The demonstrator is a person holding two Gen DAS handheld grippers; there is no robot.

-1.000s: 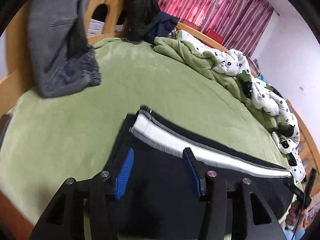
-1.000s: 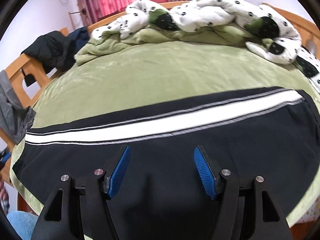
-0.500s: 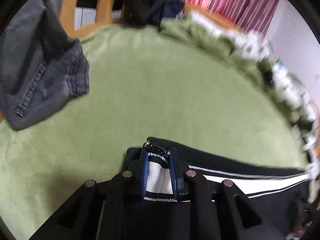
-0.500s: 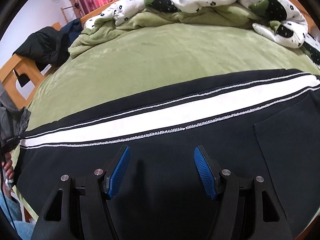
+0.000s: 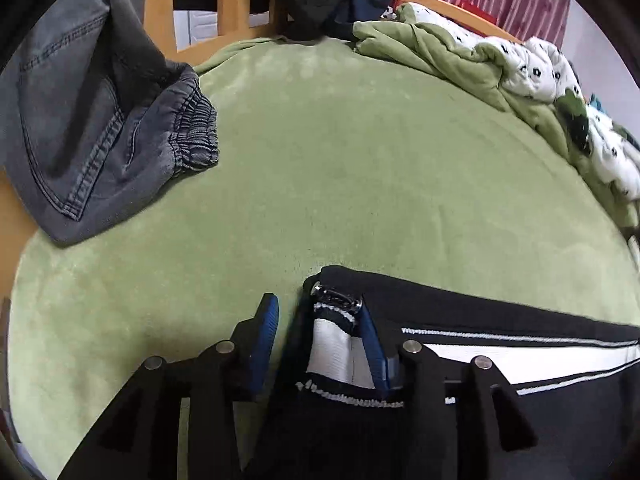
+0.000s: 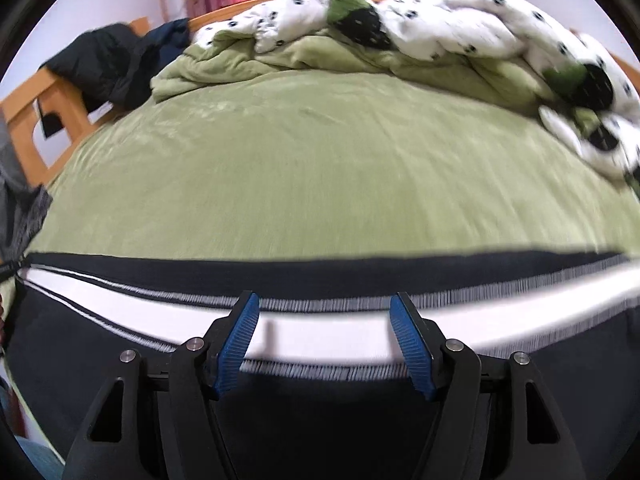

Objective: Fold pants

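The pants lay flat along the near edge of the bed, white side stripe uppermost, black cloth filling the foreground of both views. Compared with a second before, your two grippers had crept further toward the stripe.

Your left gripper sat at the hem. Half a second earlier its jaws were clamped on that hem; now they were opening, one pad clear of the cloth, the other still against it, the hem between them but not pinched. I judge that the grasp was released, so no fold could start from that end.

Your right gripper had jaws wide and opening, hovering over the stripe, gripping nothing.
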